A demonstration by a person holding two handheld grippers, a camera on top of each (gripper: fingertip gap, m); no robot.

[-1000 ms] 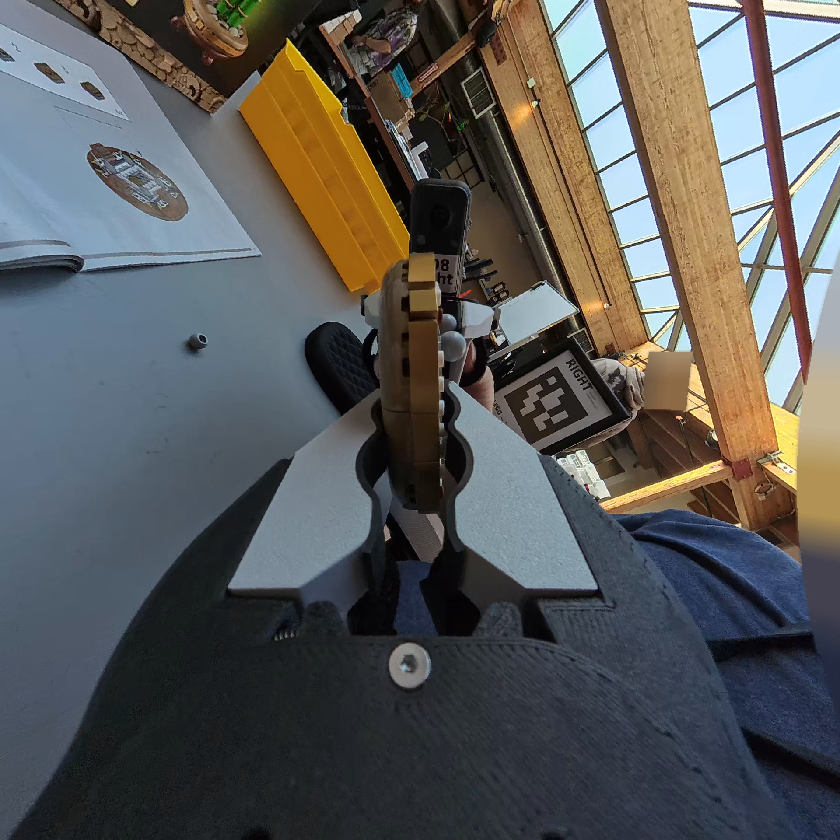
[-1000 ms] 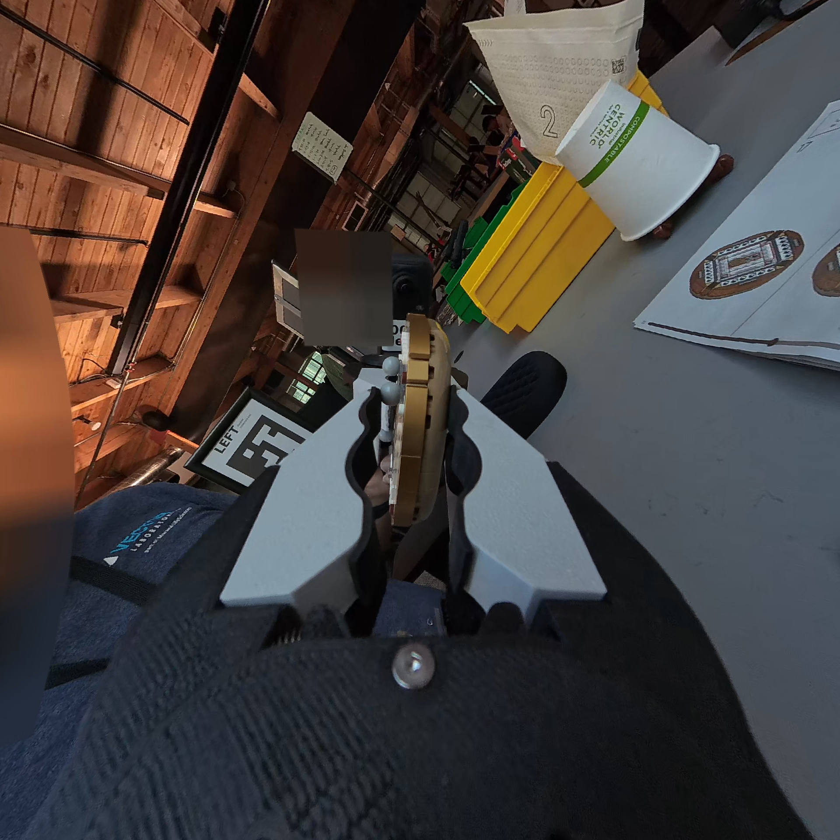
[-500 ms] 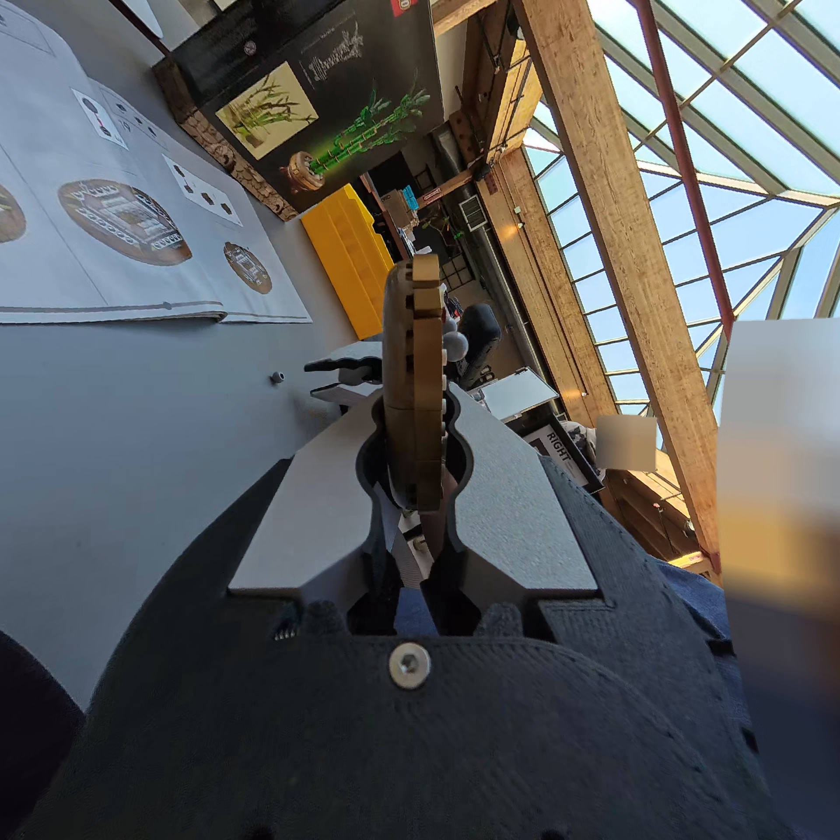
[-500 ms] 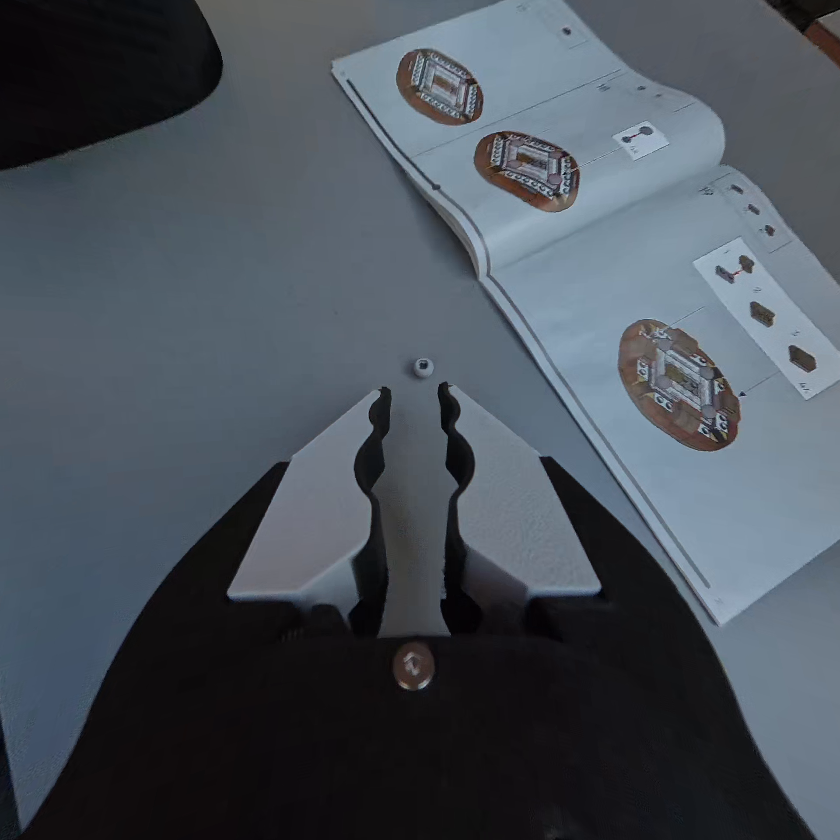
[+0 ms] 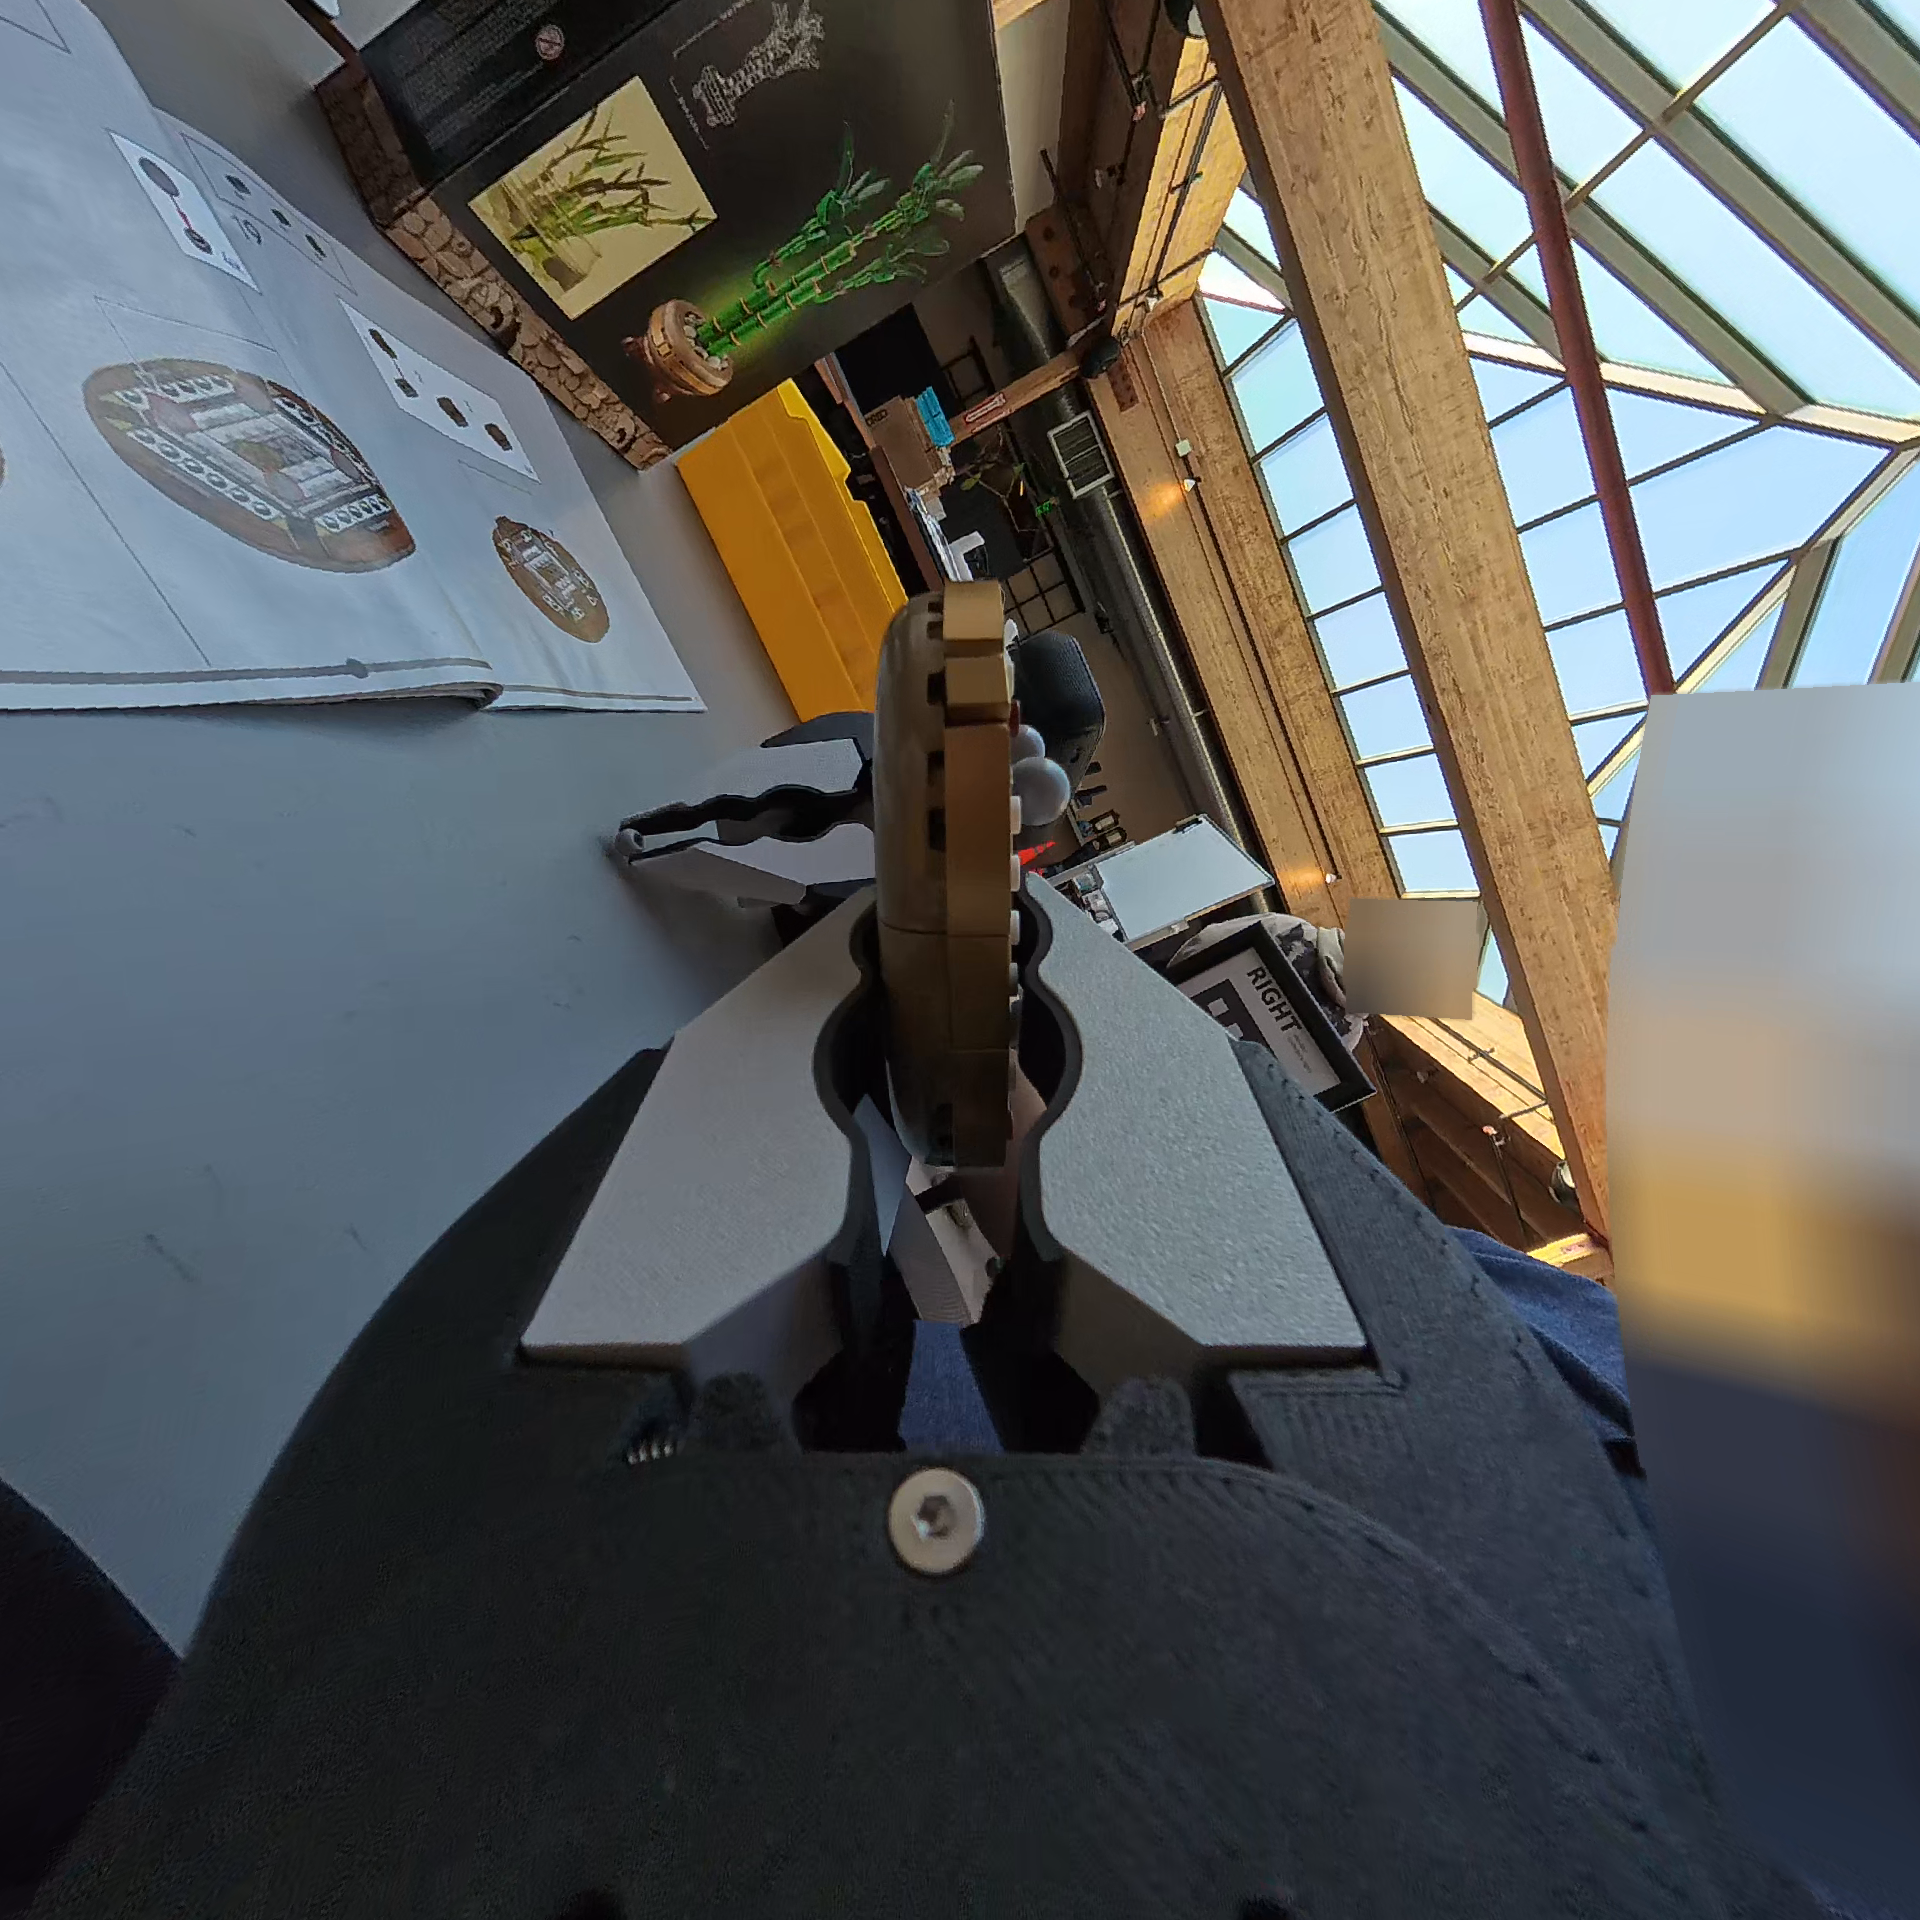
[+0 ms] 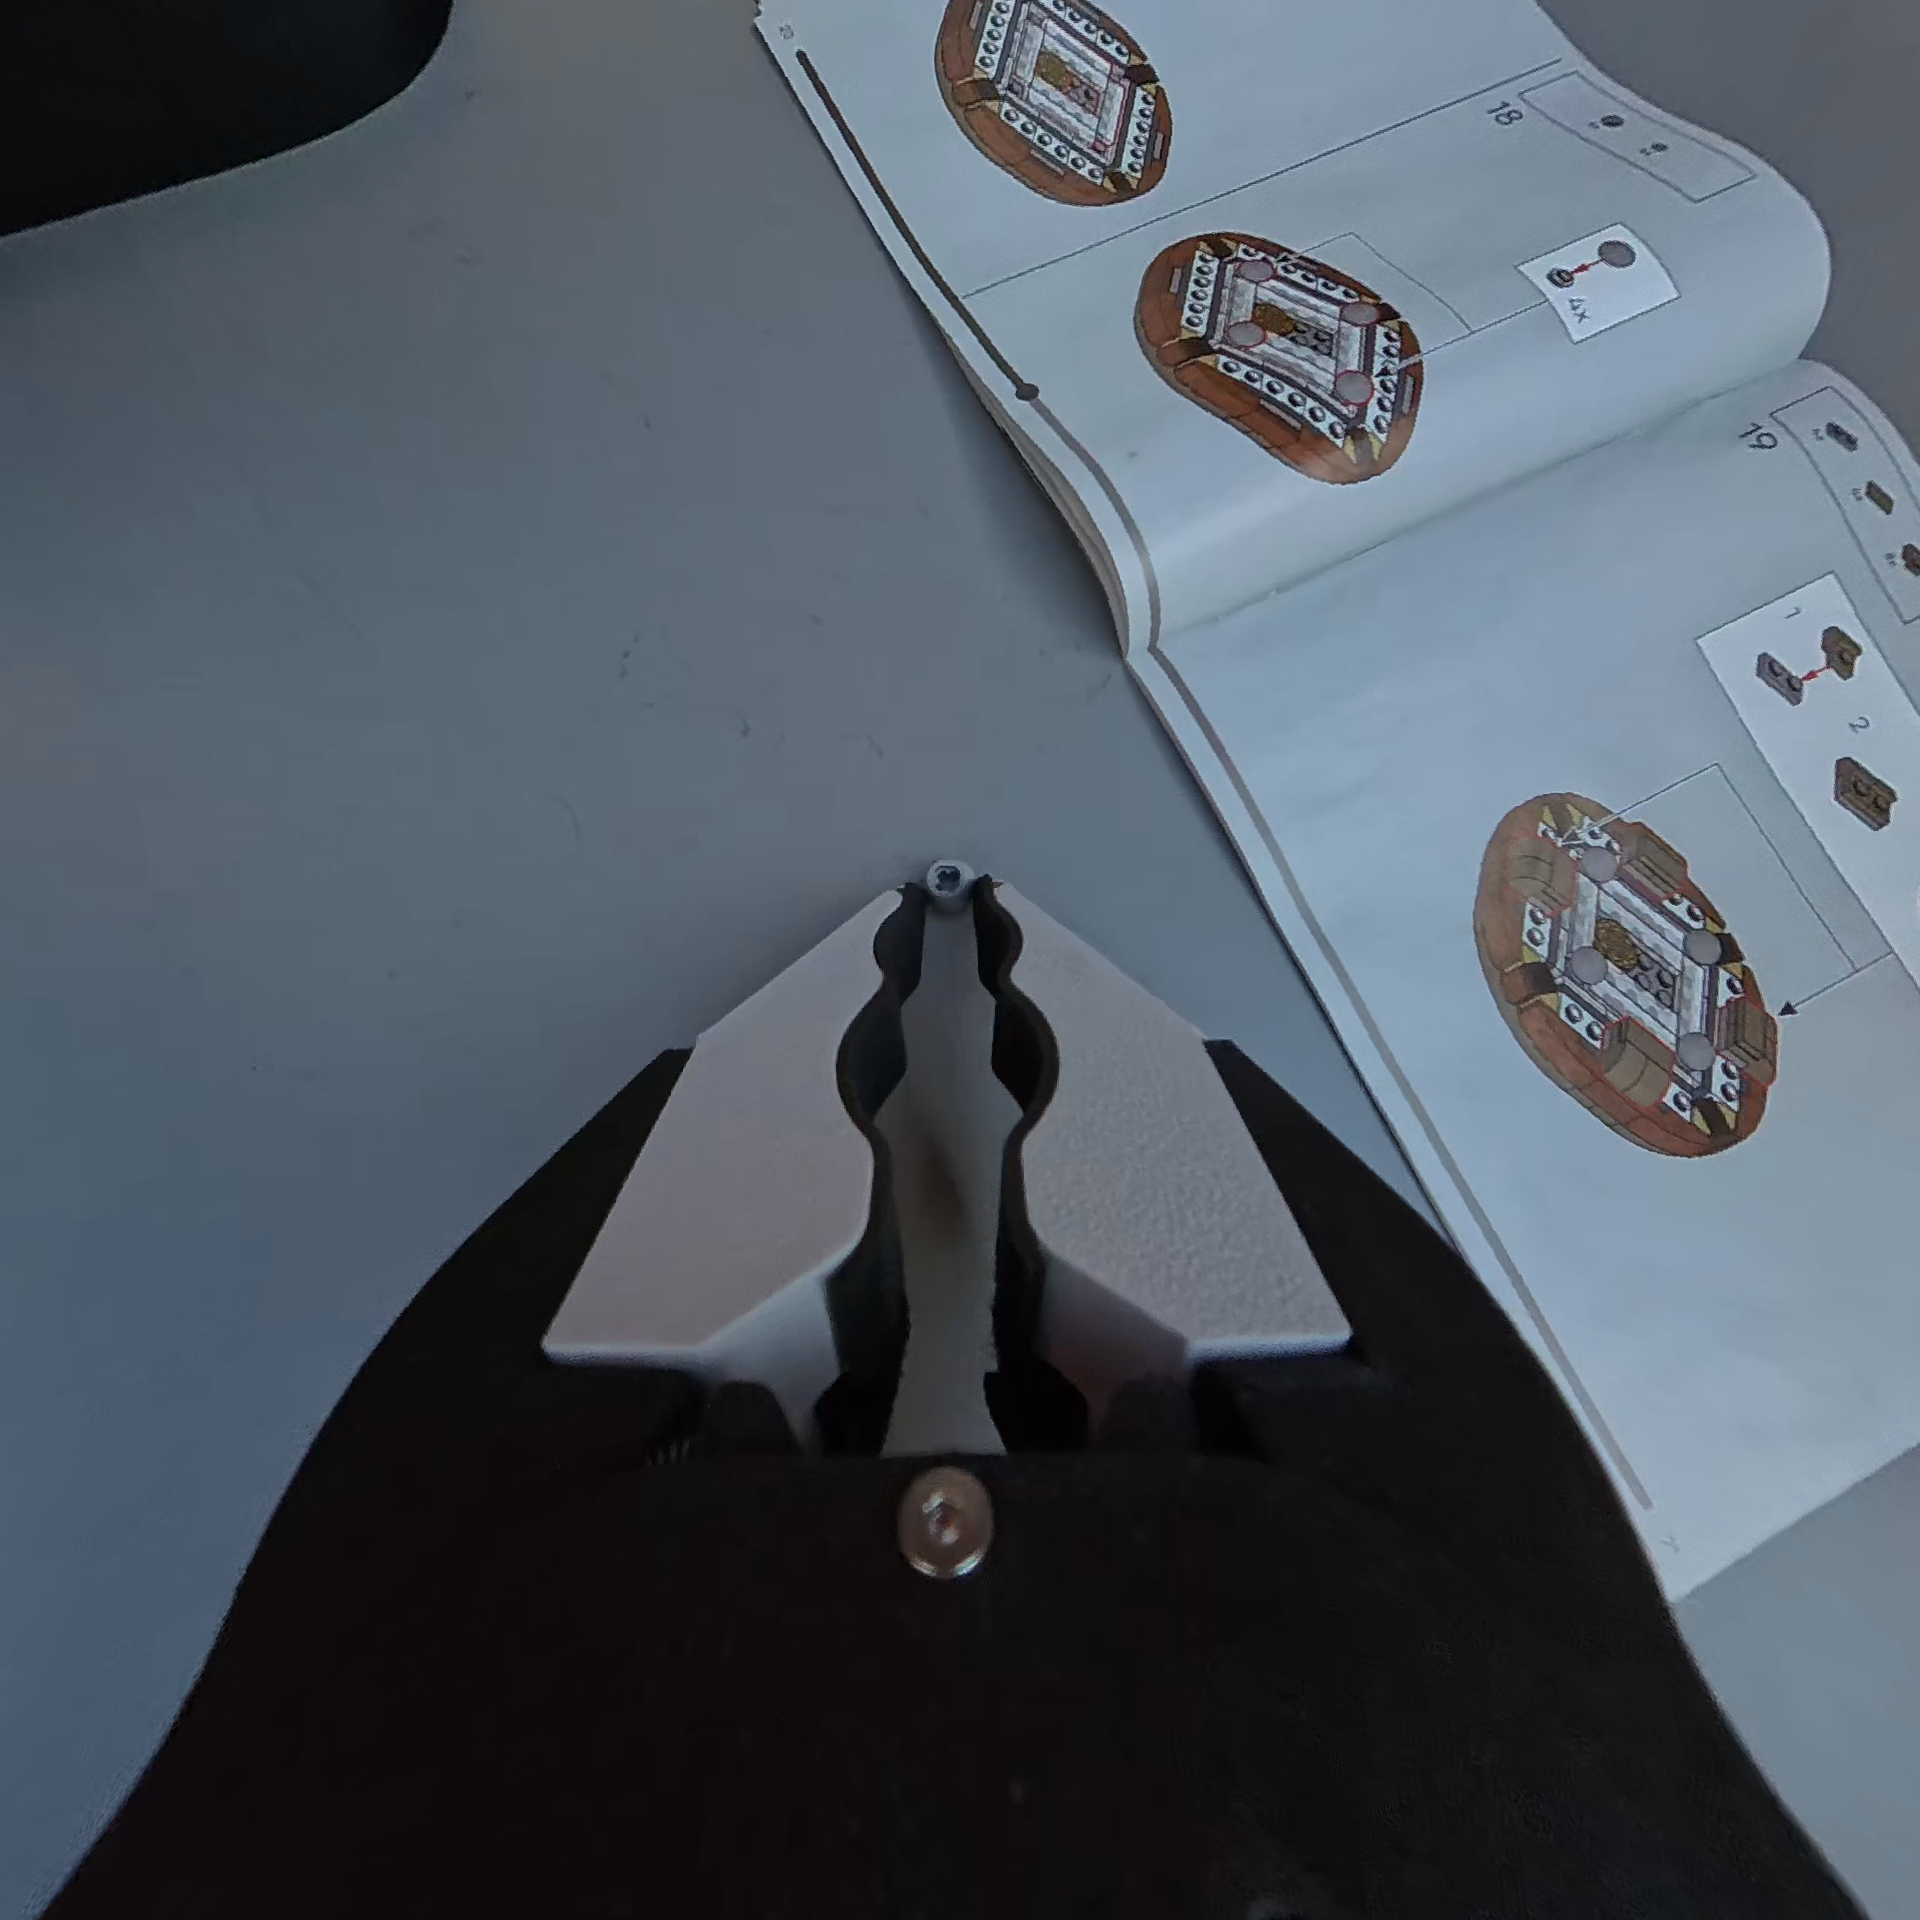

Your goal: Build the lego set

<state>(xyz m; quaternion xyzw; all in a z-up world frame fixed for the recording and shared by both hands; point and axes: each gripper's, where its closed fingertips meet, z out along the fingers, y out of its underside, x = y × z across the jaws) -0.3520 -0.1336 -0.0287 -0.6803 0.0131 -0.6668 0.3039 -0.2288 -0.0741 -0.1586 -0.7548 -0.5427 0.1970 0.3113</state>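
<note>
Since a second ago the right gripper (image 6: 948, 891) has let go of the round tan lego base (image 5: 945, 883) and dropped to the grey table (image 6: 416, 644), where its fingertips have drawn in around a small grey round piece (image 6: 948, 886) that half a second ago still lay just ahead of them. Its jaws now stand nearly together at the tips, pinching that piece between them, with the piece resting on the table just beside the near edge of the open instruction booklet (image 6: 1507, 727). The left gripper (image 5: 951, 940) has stayed clamped on the lego base the whole time: its fingers press both flat faces of the disc, which stands on edge and is held up above the table, well clear of the booklet. Small grey ball-topped pieces (image 5: 1042, 781) stick out from the right face of the base. In the left wrist view the right gripper shows farther off, low against the table beyond the base and near the booklet's corner. Past the booklet stands the dark set box (image 5: 727, 208) with a bamboo picture on it, and a yellow bin (image 5: 790, 561) sits just beside the box, farther from the booklet. The booklet lies open with pictures of the round base on both pages.
</note>
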